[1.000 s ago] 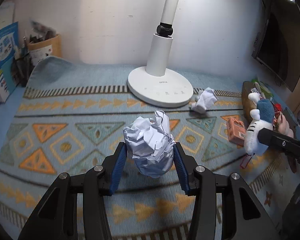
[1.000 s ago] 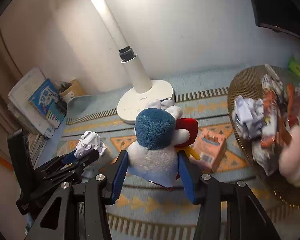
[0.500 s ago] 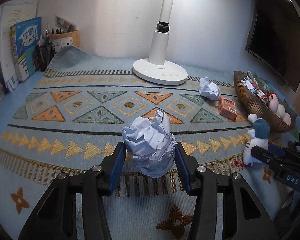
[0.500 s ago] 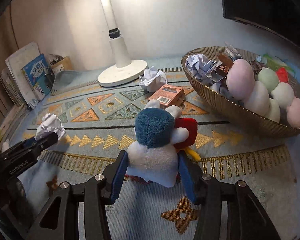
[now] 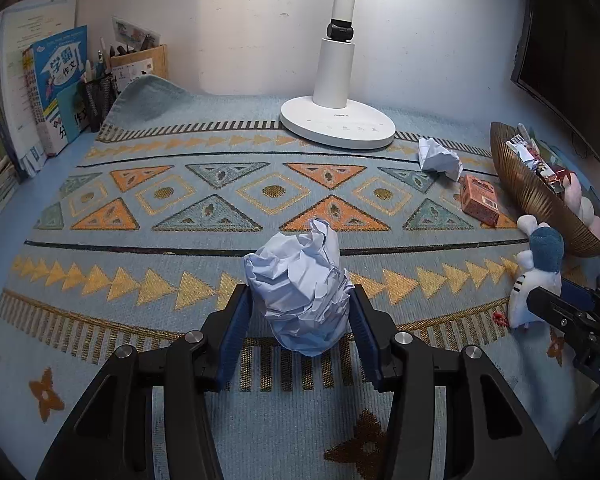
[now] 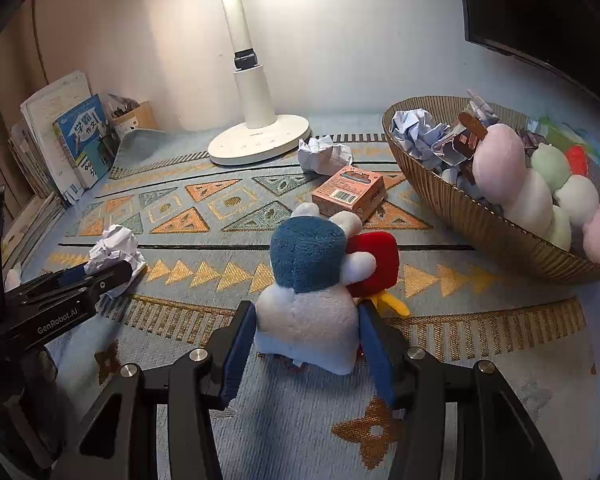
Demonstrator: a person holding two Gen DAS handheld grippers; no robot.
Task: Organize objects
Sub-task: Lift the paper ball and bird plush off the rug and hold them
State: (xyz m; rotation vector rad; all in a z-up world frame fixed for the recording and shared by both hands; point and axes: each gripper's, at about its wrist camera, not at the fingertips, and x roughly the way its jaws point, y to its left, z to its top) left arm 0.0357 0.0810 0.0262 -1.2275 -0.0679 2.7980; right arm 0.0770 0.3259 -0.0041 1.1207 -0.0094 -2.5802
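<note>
Left hand-held gripper [image 5: 300,320] clamped on paper ball [image 5: 300,292]; right one [image 6: 308,332] (jaws just easing) around plush toy [image 6: 312,292].

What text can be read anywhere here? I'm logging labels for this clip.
"GenRobot.AI": left gripper body.
"DAS", cut off: right gripper body.
"学霸 作文": blue book cover.
Lamp base logo, orange box print and barcode: too small to read.
</note>
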